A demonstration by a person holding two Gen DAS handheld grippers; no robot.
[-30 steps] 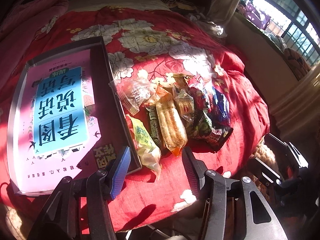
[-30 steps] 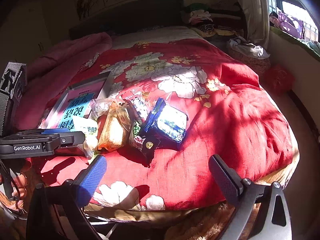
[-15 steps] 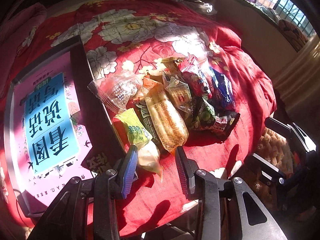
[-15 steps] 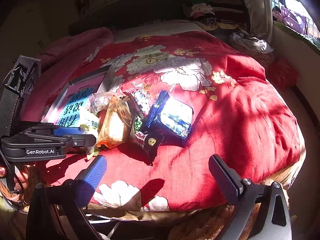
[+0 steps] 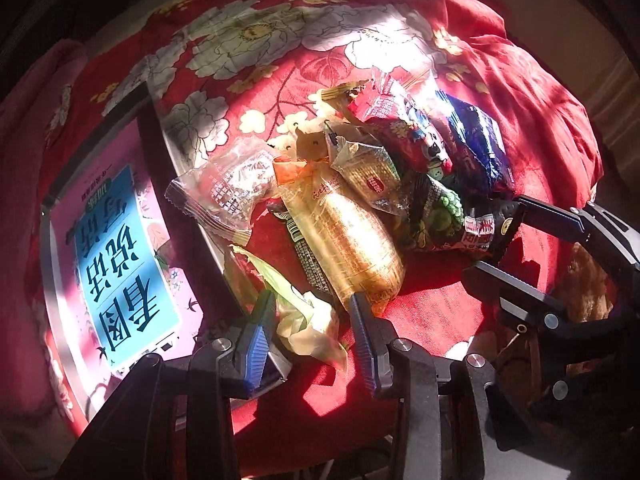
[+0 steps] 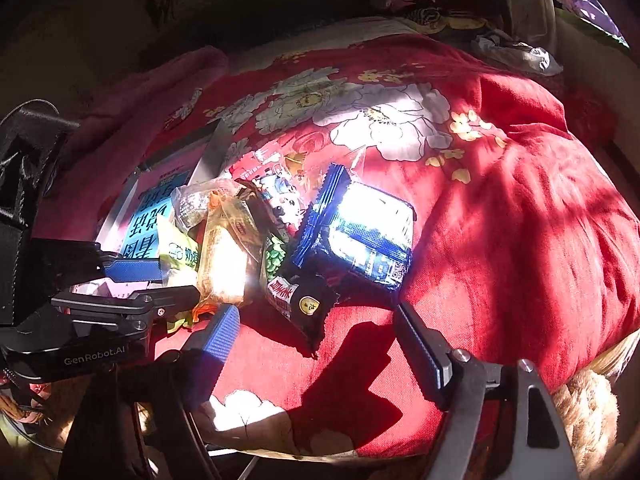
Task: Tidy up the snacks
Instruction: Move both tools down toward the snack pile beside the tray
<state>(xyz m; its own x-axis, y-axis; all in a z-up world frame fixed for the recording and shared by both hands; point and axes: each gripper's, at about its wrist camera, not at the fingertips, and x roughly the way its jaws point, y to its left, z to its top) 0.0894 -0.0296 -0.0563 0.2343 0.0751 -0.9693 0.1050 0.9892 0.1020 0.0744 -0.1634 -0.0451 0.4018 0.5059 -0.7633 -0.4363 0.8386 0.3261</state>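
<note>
Overlapping snack packets [image 5: 360,200] hide one another; sun glare bleaches labels.

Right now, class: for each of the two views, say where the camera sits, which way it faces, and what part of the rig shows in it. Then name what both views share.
Left wrist: sits on the left gripper, looks steeply down at the snack pile beside the tray; own fingers straddle the green packet; the right gripper enters at right.
Right wrist: sits on the right gripper, faces down across the red quilt; own fingers show, open; the left gripper enters at left.
Shared: the pile, including the blue packet, tray, quilt.
</note>
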